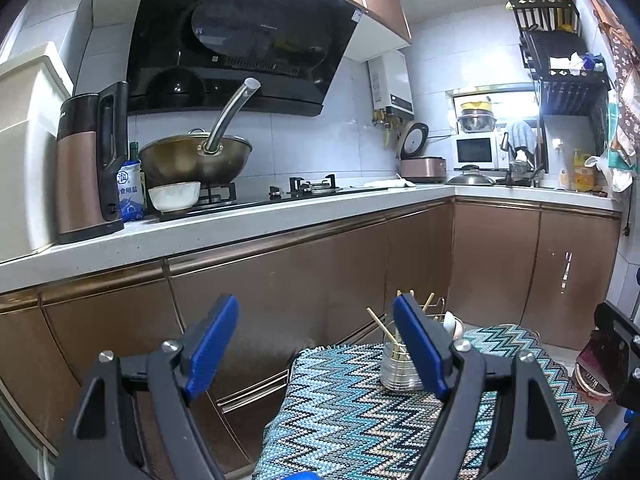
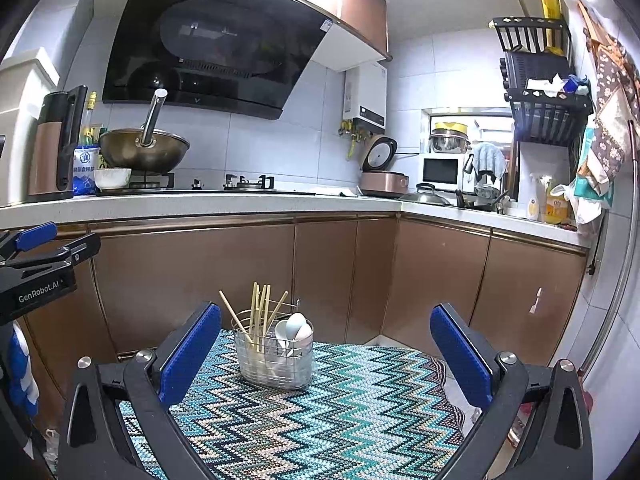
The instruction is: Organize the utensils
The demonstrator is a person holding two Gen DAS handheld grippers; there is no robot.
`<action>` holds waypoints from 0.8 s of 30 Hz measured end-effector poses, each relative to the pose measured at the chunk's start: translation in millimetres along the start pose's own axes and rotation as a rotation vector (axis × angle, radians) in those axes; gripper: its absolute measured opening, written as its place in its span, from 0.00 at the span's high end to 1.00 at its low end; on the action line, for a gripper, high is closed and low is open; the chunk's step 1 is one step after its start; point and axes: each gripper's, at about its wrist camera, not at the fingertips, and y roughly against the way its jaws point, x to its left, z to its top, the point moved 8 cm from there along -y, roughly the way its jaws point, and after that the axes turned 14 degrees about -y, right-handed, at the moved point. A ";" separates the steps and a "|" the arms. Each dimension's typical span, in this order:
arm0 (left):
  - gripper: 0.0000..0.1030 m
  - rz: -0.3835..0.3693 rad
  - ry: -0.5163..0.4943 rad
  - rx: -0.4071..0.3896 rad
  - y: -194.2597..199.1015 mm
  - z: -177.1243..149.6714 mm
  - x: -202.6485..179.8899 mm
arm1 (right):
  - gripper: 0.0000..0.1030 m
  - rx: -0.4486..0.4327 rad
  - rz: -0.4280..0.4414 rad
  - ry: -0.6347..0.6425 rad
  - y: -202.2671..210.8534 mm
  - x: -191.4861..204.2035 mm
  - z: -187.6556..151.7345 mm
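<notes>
A wire utensil holder point(image 2: 275, 354) stands on a zigzag-patterned cloth point(image 2: 340, 412). It holds several wooden chopsticks point(image 2: 258, 312) on its left side and white ceramic spoons point(image 2: 298, 328) on its right. In the left wrist view the holder point(image 1: 398, 364) is partly hidden behind my right finger. My left gripper point(image 1: 316, 320) is open and empty, raised left of the cloth; it also shows at the left edge of the right wrist view point(image 2: 40, 248). My right gripper point(image 2: 326, 330) is open and empty, above the cloth with the holder between and beyond its fingers.
Brown cabinet doors point(image 2: 240, 272) stand behind the clothed table. The white counter point(image 2: 240, 202) carries a wok point(image 2: 144, 154), a bowl point(image 2: 113, 178), a kettle point(image 2: 56, 148), a rice cooker point(image 2: 384, 180) and a microwave point(image 2: 442, 170). A black rack point(image 2: 544, 92) hangs at the right.
</notes>
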 end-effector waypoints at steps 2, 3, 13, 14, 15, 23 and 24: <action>0.23 -0.002 0.000 -0.001 0.1 1.1 -0.9 | 0.00 -0.003 -0.001 -0.003 0.3 -0.7 1.6; 0.23 -0.005 -0.001 -0.002 -0.1 1.6 -1.6 | 0.00 -0.004 -0.001 -0.004 0.4 -1.4 2.3; 0.23 -0.080 -0.008 -0.025 0.1 11.1 -23.2 | 0.00 0.017 -0.036 -0.013 2.3 -12.9 4.7; 0.23 -0.090 -0.007 -0.031 0.4 12.6 -26.1 | 0.00 0.014 -0.051 -0.010 4.2 -15.9 5.8; 0.23 -0.103 -0.006 -0.037 0.5 14.4 -30.0 | 0.00 0.010 -0.063 -0.008 6.7 -19.0 7.3; 0.23 -0.180 -0.010 -0.055 -1.6 22.8 -54.4 | 0.00 -0.026 -0.139 -0.026 25.7 -43.8 21.2; 0.23 -0.186 -0.010 -0.057 -1.9 23.7 -56.4 | 0.00 -0.027 -0.145 -0.029 27.2 -46.6 22.8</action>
